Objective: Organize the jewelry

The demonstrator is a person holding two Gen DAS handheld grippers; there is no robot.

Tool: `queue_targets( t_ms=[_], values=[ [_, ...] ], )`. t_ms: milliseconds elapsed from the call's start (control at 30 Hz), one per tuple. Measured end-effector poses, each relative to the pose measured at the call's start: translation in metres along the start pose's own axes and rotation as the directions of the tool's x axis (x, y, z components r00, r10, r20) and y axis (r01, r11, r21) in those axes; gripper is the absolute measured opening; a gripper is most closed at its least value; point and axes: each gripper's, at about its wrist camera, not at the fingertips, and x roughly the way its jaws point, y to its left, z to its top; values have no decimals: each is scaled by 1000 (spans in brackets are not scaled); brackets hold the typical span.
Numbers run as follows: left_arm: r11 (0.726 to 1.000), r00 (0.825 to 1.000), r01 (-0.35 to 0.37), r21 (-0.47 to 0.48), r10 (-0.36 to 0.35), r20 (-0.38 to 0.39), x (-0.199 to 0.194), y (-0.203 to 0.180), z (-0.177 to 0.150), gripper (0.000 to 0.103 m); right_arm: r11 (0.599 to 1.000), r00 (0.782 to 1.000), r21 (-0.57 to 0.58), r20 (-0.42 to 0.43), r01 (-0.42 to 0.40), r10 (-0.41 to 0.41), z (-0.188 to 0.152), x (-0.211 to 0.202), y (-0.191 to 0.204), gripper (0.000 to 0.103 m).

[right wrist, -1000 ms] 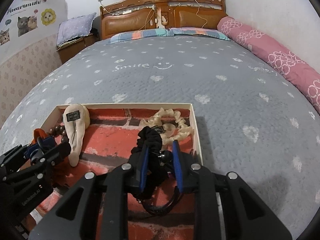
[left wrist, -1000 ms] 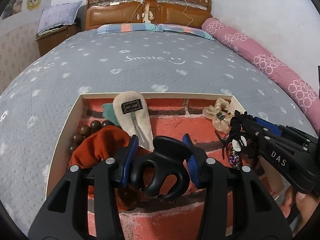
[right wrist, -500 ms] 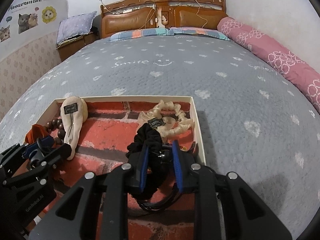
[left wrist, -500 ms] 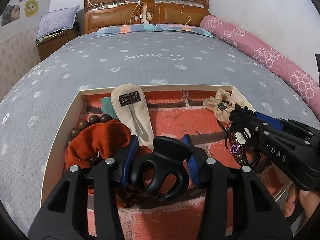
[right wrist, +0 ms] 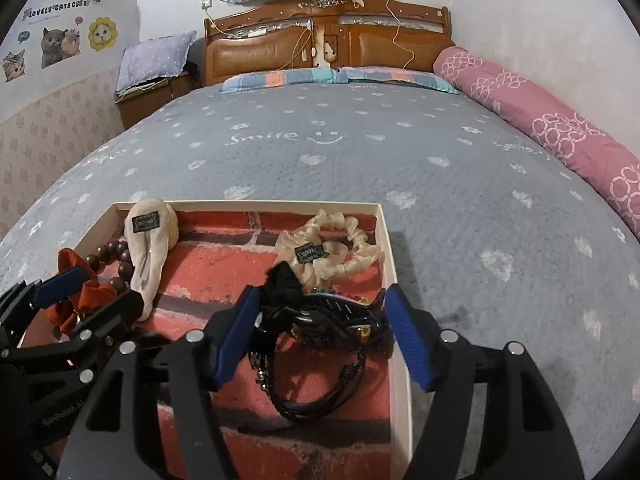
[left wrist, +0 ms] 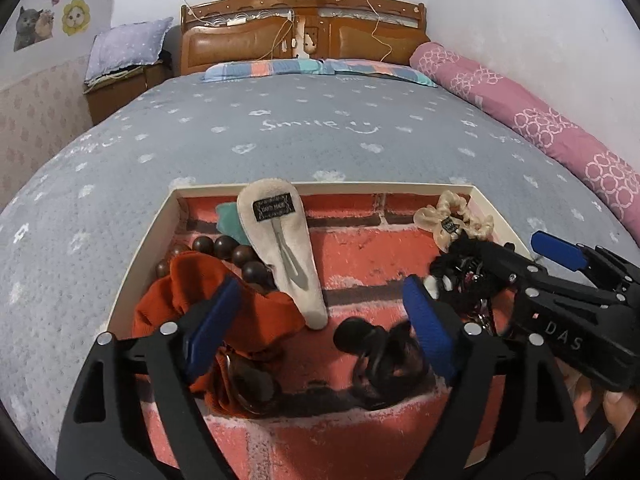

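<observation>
A shallow white box (left wrist: 138, 256) with a brick-print floor lies on the bed. My left gripper (left wrist: 320, 324) is open above it; the black claw clip (left wrist: 376, 354) lies loose on the floor between its jaws. An orange scrunchie (left wrist: 224, 304), brown beads (left wrist: 224, 248) and a cream hair clip (left wrist: 280, 248) lie at the left. My right gripper (right wrist: 320, 328) is open over a black scrunchie (right wrist: 284, 280), a black clip (right wrist: 332, 308) and dark bracelets (right wrist: 316, 384). A cream scrunchie (right wrist: 340, 248) lies behind them.
The box (right wrist: 394, 280) sits near the front of a grey bedspread (right wrist: 360, 152). A pink bolster (right wrist: 560, 124) runs along the right wall. A wooden headboard (right wrist: 320, 40) and a nightstand (right wrist: 148, 104) stand at the back.
Both grippers have opened. The left one has let go of the black claw clip, which now lies in the box. The right one has let go of the black scrunchie and bracelets.
</observation>
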Motion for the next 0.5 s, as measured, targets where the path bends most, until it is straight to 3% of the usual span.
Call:
queue_targets(
  t_ms=[167, 333, 467, 500],
  values=[
    [1000, 1000, 13, 16, -13, -15, -12, -1, -10, 82, 1000, 1000, 16, 17, 0, 0, -9, -18, -7, 66],
    [997, 996, 74, -19, -75, -56, -34, 5, -31, 86, 1000, 1000, 17, 24, 9, -9, -30, -50, -14, 66],
    [996, 992, 86, -23, -87, -96, -59, 8, -56, 89, 1000, 1000, 19, 24, 13, -14, -55, -83, -17, 66],
    [998, 995, 70, -2, -70, -72, -70, 7, -62, 89, 1000, 1000, 20, 24, 14, -14, -62, -92, -18, 66]
  ],
)
